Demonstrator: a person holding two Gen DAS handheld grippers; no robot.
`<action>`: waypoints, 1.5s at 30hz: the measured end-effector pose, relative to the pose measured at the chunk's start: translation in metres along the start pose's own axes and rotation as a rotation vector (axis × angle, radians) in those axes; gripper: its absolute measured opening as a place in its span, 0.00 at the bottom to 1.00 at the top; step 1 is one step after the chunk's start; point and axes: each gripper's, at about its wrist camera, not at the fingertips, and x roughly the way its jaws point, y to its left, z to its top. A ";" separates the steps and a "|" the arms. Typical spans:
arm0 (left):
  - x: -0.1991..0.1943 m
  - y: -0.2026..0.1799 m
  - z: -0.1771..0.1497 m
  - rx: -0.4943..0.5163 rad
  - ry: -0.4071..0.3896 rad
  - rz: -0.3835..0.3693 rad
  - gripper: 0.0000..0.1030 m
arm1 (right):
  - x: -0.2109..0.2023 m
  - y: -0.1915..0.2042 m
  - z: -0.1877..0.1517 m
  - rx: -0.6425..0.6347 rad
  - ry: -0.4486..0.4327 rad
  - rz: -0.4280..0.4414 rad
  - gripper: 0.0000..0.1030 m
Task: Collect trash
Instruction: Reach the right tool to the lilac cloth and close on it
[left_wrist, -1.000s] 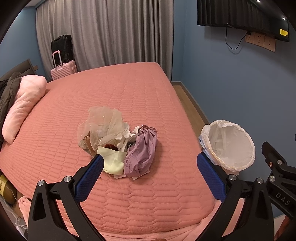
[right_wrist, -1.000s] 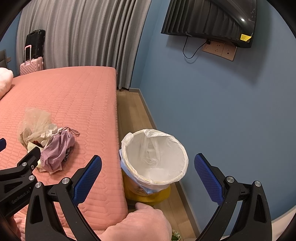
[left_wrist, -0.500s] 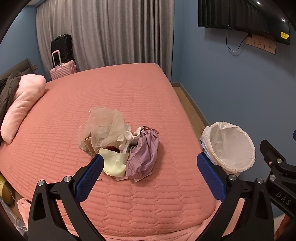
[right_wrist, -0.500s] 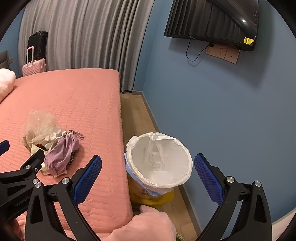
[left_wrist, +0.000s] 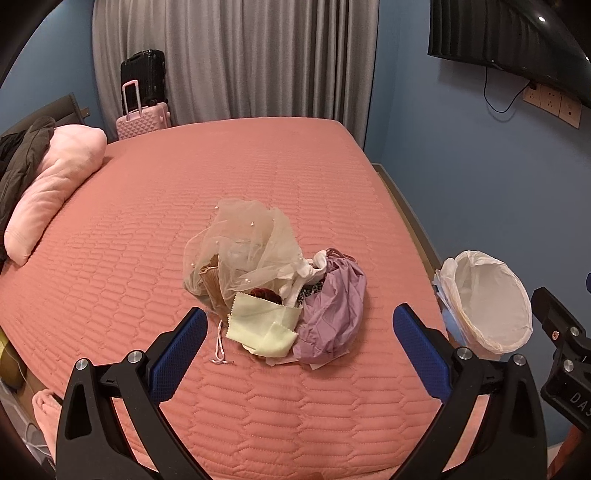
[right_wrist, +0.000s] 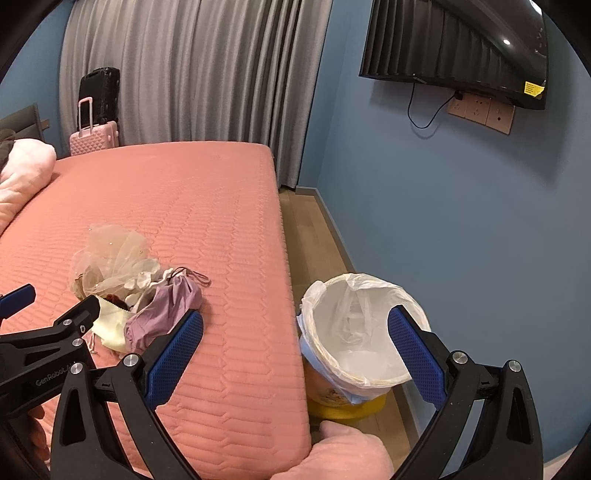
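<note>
Left wrist view: the left gripper (left_wrist: 297, 343) gapes wide and empty just short of a crumpled trash pile (left_wrist: 275, 284) of tulle, yellow cloth and lilac fabric, mid-bed (left_wrist: 155, 236).

Right wrist view: the right gripper (right_wrist: 295, 350) is spread wide, empty, near the lined bin (right_wrist: 364, 332) on the floor, right of the bed.

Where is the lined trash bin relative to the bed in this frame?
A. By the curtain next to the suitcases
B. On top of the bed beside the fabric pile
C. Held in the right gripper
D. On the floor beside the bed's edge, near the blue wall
D: the lined trash bin stands on the wooden floor between the bed and the blue wall; both grippers are open and empty.
</note>
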 end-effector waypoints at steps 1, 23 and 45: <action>0.004 0.007 0.001 -0.010 0.011 0.002 0.93 | 0.004 0.004 0.001 0.006 0.008 0.016 0.94; 0.079 0.091 -0.011 -0.097 0.092 0.031 0.93 | 0.121 0.113 -0.012 0.005 0.214 0.280 0.85; 0.130 0.089 -0.036 -0.124 0.269 -0.178 0.12 | 0.155 0.129 -0.041 0.009 0.354 0.378 0.01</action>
